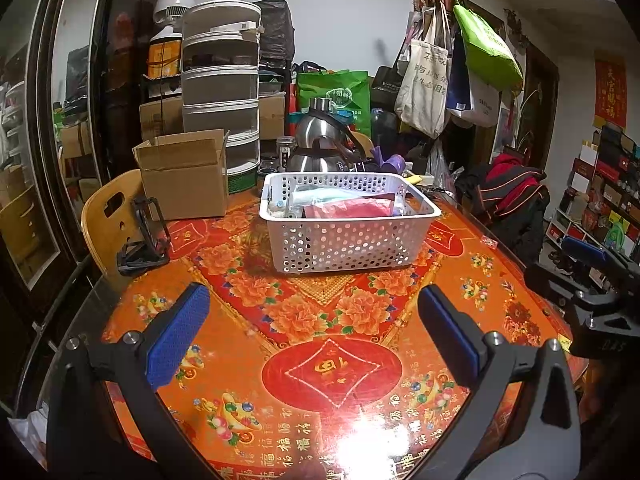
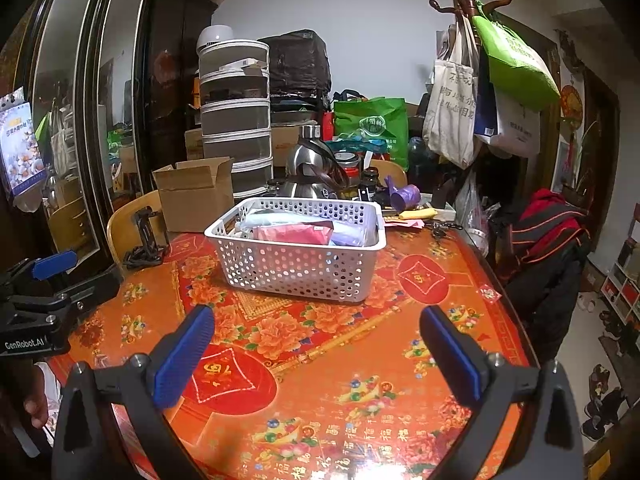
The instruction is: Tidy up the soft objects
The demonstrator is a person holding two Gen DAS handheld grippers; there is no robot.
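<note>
White perforated basket [image 1: 344, 240] lies long-axis crosswise; left gripper [image 1: 316, 336] and right gripper [image 2: 318, 354] both spread, empty.

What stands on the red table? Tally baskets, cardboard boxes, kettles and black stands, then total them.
White basket: 1
Cardboard box: 1
Steel kettle: 1
Black stand: 1
Total: 4
</note>
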